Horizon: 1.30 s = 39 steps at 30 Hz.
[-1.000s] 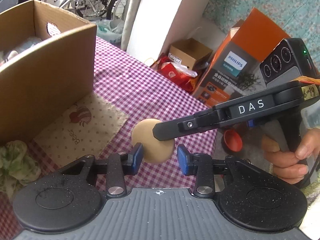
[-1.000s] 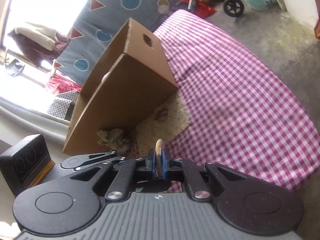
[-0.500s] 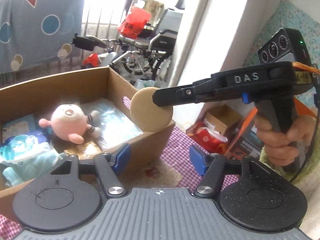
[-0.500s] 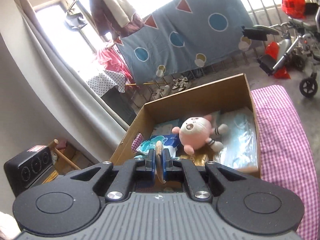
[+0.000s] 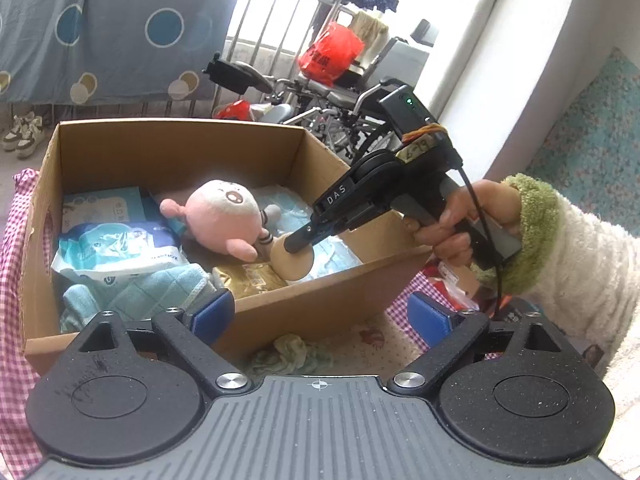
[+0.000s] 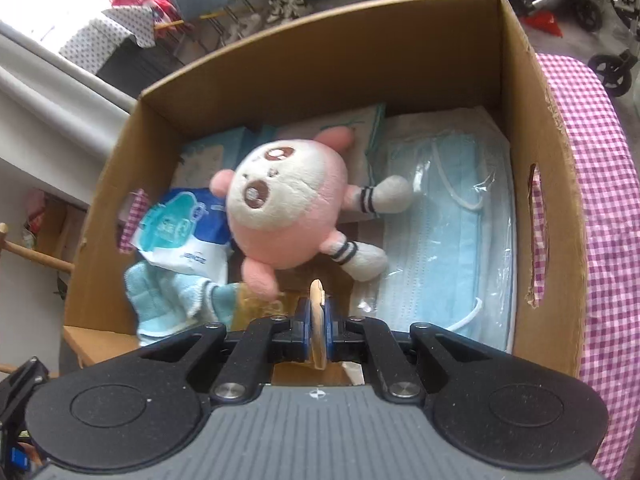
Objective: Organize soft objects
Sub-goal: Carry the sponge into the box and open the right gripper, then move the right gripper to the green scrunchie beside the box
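Note:
My right gripper [image 6: 317,326] is shut on a round beige puff [image 6: 317,312] and holds it edge-on inside the cardboard box [image 6: 556,184], just above the contents. In the left wrist view the right gripper [image 5: 294,245] reaches over the box's right wall [image 5: 320,296] with the puff [image 5: 294,266] low in the box. A pink plush toy [image 5: 224,216] [image 6: 288,212] lies in the box beside it. My left gripper [image 5: 320,314] is open and empty, in front of the box's near wall.
The box also holds a blue face-mask pack [image 6: 452,224], a wipes pack [image 5: 116,248], a light blue cloth [image 5: 132,296] and a gold packet [image 5: 248,280]. A green crumpled cloth [image 5: 292,354] lies on the checked tablecloth [image 6: 608,200] before the box.
The right gripper has carried the puff from above the tablecloth, up over the box wall and down into the box. The left gripper has opened wider and pulled back.

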Available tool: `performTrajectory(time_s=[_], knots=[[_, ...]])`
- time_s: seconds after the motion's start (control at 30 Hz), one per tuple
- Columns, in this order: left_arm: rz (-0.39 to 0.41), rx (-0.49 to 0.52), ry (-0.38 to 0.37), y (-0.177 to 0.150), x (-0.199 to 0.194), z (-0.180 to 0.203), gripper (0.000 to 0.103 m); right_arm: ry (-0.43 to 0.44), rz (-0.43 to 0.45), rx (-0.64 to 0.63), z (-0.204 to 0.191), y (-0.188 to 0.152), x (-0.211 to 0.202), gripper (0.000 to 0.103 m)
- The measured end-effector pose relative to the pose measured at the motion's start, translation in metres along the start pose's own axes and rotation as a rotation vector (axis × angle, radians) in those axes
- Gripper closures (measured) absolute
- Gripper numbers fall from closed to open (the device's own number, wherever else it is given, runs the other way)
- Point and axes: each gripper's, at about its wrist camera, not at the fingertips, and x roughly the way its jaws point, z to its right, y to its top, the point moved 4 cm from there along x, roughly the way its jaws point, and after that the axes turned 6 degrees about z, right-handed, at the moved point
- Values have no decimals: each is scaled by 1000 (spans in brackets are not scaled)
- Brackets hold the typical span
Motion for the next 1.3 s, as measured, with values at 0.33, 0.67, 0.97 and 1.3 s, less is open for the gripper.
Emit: performTrajectory(time_s=[0.33, 0.67, 0.97, 1.3], knots=[[-24, -42, 5, -10, -5, -8, 9, -179, -95, -13, 24, 2, 21, 54], [-151, -7, 69, -31, 5, 0, 8, -159, 135, -62, -9, -4, -46, 43], [-291, 84, 100, -59, 42, 7, 15, 116, 254, -65, -53, -89, -106, 42], [-388, 158, 154, -77, 84, 1, 21, 86, 80, 28, -30, -119, -18, 42]])
